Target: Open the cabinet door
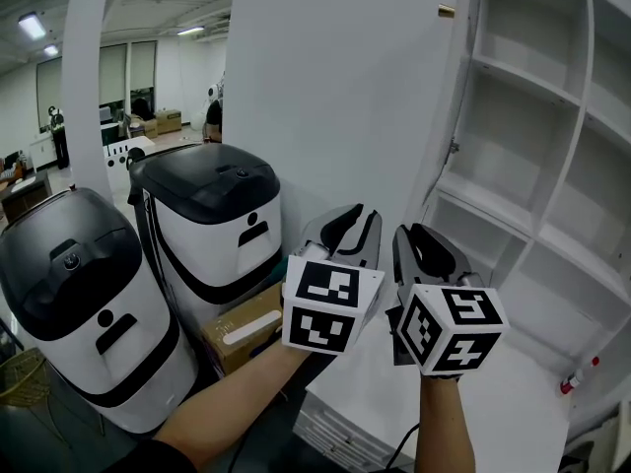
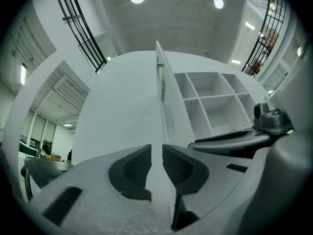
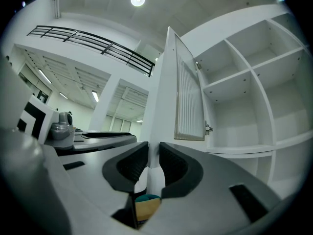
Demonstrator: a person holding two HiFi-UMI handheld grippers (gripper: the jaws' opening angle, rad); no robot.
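cabinet door [image 1: 335, 87] stands swung wide out from the white cabinet [image 1: 552, 156], whose bare shelves show. left gripper [image 2: 156, 155] and right gripper [image 3: 153, 153] sit side by side, low, close to the door. each has its jaws a narrow slit apart and nothing visibly pinched. two white-and-black machines [image 1: 212, 215] stand to the left.

The left forearm [image 1: 227, 407] and right forearm [image 1: 444, 427] reach forward side by side, bare to the wrist. The left tool [image 1: 347, 230] and right tool [image 1: 426, 249] are held close together, nearly level, noses tipped slightly upward. Each tool's jaws stand a narrow slit apart, with nothing pinched between them
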